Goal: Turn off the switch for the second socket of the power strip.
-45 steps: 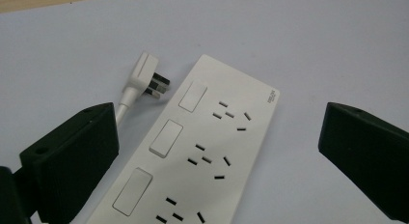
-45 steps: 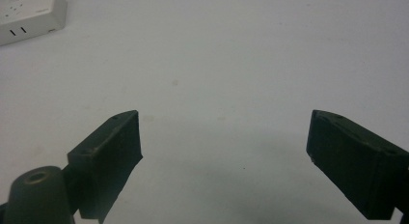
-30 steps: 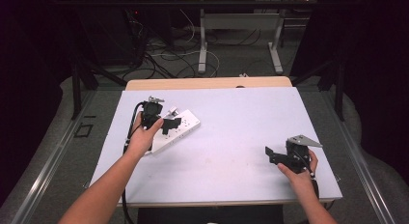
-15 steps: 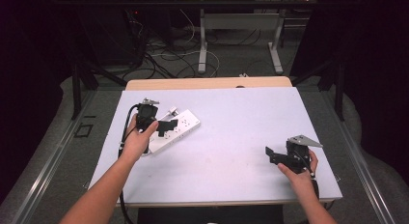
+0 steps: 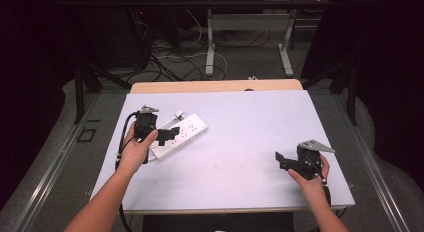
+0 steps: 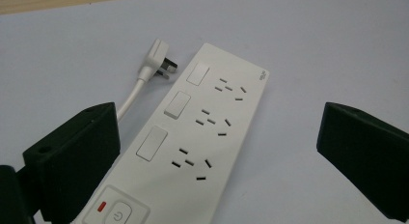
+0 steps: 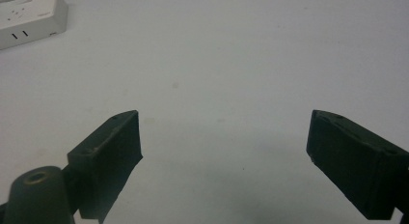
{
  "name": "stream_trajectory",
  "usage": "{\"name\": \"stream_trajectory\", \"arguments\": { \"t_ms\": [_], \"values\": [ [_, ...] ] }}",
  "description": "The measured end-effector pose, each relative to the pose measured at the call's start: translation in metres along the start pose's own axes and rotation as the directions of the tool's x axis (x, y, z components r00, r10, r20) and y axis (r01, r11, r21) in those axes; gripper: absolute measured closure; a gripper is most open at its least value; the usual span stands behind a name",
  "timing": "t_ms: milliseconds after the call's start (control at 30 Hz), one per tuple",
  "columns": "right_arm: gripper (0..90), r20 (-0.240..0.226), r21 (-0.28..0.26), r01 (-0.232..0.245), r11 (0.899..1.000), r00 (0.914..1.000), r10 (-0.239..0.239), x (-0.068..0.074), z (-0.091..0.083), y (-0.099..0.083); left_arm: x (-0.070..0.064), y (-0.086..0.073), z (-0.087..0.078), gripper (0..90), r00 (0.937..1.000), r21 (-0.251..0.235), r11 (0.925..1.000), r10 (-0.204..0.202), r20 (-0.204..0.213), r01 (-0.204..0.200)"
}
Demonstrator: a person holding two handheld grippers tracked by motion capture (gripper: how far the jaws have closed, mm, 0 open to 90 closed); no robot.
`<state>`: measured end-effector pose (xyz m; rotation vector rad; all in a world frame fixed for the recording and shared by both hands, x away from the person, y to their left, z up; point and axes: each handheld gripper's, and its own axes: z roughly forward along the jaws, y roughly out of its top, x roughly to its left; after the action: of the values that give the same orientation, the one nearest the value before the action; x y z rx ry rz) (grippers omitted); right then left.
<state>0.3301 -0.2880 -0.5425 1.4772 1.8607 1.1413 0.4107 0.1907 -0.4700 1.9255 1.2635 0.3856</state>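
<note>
A white power strip (image 5: 186,132) lies at an angle on the left half of the pale table (image 5: 250,127). In the left gripper view the strip (image 6: 212,122) shows three socket groups, three rocker switches and a power button (image 6: 118,215) with a red mark. Its white plug (image 6: 156,62) rests on the table beside the strip's far end. My left gripper (image 5: 172,134) is open at the strip's near end, and its jaws (image 6: 219,132) stand wide on either side with nothing gripped. My right gripper (image 5: 281,161) is open over bare table near the front right (image 7: 224,137).
A wooden strip (image 5: 215,86) runs along the table's far edge. Behind it the floor holds loose cables (image 5: 175,54) and the legs of another table (image 5: 210,47). A corner of the power strip (image 7: 29,16) sits far off at the upper left of the right gripper view.
My left gripper has drawn back a little to the left and toward the person, still open. The power strip and the right gripper have not moved.
</note>
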Motion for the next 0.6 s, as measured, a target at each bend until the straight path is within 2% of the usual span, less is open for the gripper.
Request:
{"name": "stream_trajectory", "arguments": {
  "t_ms": [267,600],
  "values": [
    [11.4,0.011,-0.007,-0.001,1.000,0.9999,0.001,0.000,0.000,0.000,0.006,-0.010,-0.015,1.2,0.9996,-0.023,0.9994,-0.025,0.016,0.025],
    [11.4,0.007,0.000,-0.004,1.000,1.0000,0.004,0.000,-0.001,0.000,0.013,-0.019,-0.031,1.2,0.9991,-0.044,0.9981,-0.042,0.001,0.042]
  ]
}}
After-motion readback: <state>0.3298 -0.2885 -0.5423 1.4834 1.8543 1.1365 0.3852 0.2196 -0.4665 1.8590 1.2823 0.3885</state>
